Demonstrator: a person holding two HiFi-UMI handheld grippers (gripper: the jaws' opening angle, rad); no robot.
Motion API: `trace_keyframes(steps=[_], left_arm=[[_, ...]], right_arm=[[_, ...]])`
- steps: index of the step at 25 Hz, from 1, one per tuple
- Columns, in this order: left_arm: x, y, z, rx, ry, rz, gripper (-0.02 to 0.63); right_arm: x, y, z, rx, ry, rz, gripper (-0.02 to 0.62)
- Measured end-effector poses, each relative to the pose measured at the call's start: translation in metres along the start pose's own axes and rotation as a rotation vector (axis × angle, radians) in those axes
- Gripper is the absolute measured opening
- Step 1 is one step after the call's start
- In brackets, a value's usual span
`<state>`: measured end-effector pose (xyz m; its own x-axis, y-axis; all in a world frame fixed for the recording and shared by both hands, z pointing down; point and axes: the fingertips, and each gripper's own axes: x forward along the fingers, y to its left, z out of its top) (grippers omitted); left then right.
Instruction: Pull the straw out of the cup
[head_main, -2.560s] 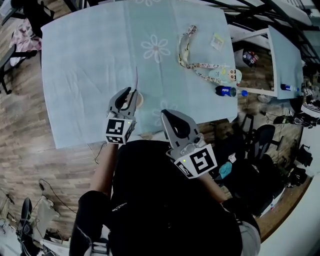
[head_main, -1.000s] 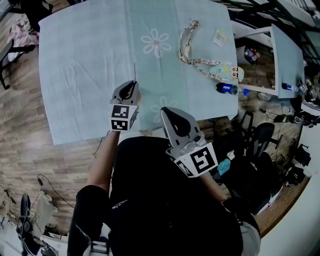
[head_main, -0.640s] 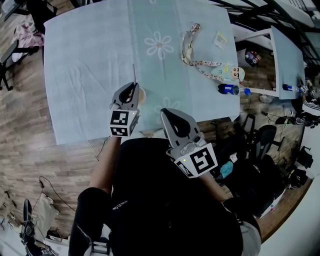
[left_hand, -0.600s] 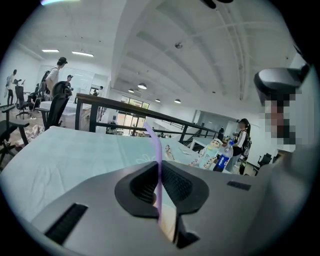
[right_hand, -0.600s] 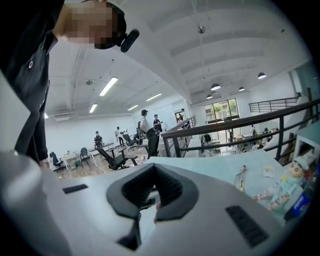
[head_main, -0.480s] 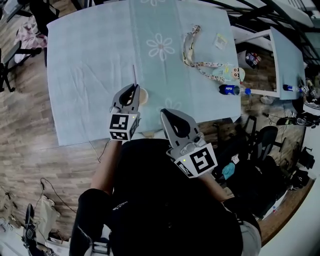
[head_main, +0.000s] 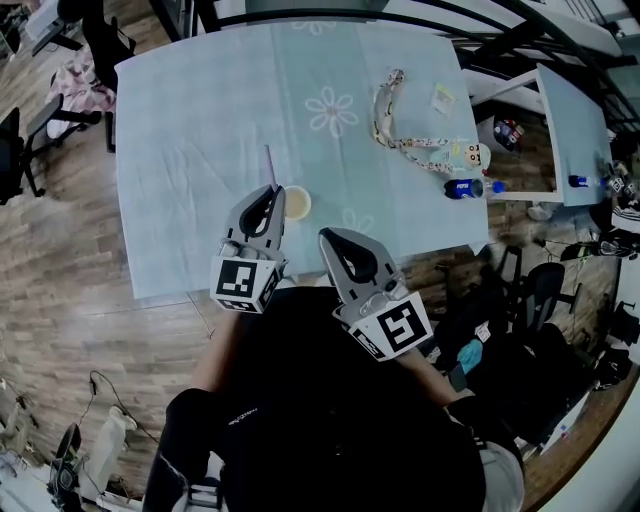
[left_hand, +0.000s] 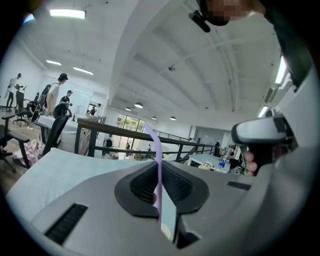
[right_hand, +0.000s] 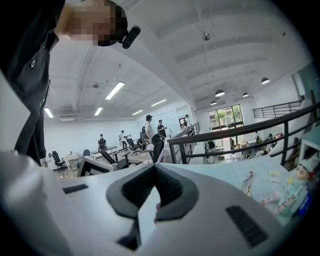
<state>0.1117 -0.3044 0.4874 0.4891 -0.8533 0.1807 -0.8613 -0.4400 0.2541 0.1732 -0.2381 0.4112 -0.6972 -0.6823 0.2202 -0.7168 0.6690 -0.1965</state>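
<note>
Though clamped (left claw (head_main: 272, 190)), straw (head_main: 268, 163) upright.

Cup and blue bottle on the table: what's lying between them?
Nothing: between the cup and blue bottle the head view shows only bare tablecloth.

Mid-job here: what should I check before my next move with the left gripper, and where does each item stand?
1. Left gripper shut on the straw: ok.
2. Straw clear of the cup: ok; the head view shows an open cup mouth beside the gripper.
3. Cup upright on the table: ok.
4. Right gripper shut, empty, apart from the cup: ok.
5. Straw's lower end dry: cannot tell, hidden behind the gripper.
</note>
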Motion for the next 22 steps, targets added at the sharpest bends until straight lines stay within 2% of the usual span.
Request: trace_keyframes(steps=[12,22], left_arm=[[-0.063,-0.009,0.075,0.037,-0.173,0.009,0.029],[-0.092,-0.022,0.109,0.058,-0.251,-0.032,0.029]], right_arm=[[-0.002,0.023,0.016,-0.044,-0.074,0.015,0.009],[-0.003,0.033,0.029,-0.059,-0.113,0.020,0.009]])
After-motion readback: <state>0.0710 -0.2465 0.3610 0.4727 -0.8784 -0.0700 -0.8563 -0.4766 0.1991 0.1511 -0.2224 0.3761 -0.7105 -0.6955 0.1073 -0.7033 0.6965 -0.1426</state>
